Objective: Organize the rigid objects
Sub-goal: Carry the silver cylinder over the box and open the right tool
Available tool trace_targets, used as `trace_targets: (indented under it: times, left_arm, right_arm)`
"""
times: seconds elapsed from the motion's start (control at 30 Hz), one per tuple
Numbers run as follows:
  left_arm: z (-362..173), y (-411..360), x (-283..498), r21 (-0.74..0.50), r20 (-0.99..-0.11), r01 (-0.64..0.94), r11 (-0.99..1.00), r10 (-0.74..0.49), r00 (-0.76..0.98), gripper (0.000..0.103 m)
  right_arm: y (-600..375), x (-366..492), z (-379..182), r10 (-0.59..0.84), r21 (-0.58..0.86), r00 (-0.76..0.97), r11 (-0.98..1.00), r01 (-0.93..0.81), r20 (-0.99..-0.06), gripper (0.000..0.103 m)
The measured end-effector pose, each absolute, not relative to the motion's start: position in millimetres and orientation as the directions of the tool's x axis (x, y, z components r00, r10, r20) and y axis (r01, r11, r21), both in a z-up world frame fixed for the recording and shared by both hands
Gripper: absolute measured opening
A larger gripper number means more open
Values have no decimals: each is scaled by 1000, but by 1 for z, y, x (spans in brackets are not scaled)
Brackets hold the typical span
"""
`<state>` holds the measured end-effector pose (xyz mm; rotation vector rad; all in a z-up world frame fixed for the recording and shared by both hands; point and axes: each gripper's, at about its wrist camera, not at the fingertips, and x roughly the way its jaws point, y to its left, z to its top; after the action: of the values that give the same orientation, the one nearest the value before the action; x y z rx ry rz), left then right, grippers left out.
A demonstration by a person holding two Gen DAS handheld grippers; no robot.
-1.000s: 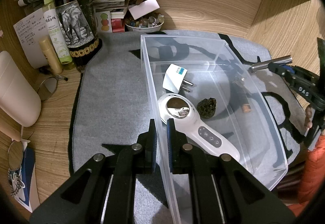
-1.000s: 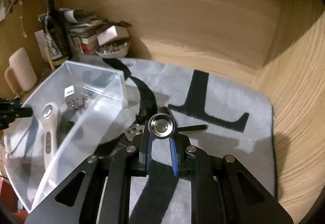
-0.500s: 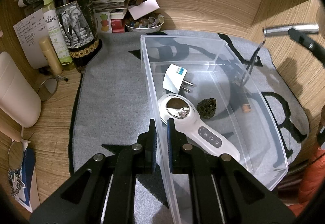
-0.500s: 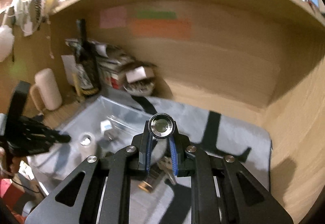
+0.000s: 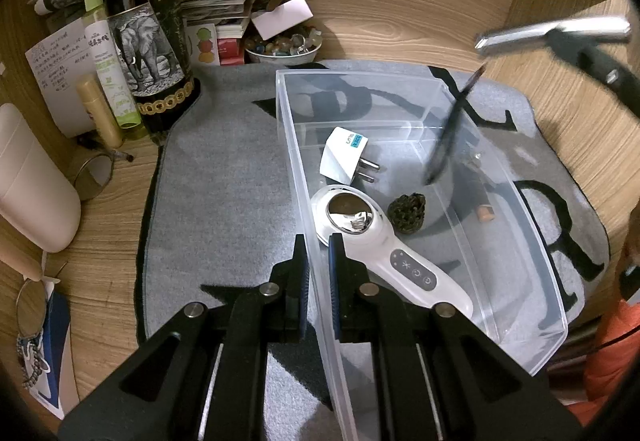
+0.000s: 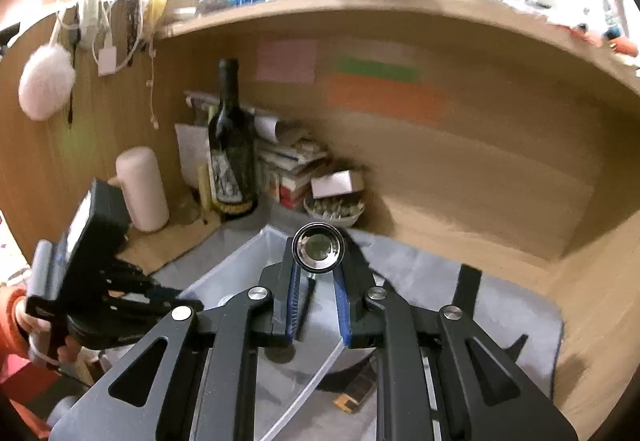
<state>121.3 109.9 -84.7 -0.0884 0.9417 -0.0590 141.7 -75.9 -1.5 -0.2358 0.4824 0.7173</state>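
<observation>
Right wrist: flashlight (image 6: 318,247) between jaws

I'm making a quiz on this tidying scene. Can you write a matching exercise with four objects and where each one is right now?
Things:
1. white plug adapter
2. silver flashlight
3. clear bin wall
4. wine bottle

Places:
a. clamped in the left claw
b. standing off the mat, at the back corner
c. lying inside the bin
d. held in the right claw

Pairs: 1-c, 2-d, 3-a, 4-b
</observation>
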Motion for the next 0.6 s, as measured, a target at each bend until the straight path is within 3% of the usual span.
trace_targets:
  times: [0.23,0.6]
  left_arm:
    - [-84,110,122,-102,-804,12,995,-90,587,9]
    - [-84,110,122,-102,-805,12,995,-89,587,9]
  right_arm:
    - [-57,161,-45,512,-53,602,733,-678,-613,14]
    - [-48,171,-84,427,-99,571,735,-670,-701,14]
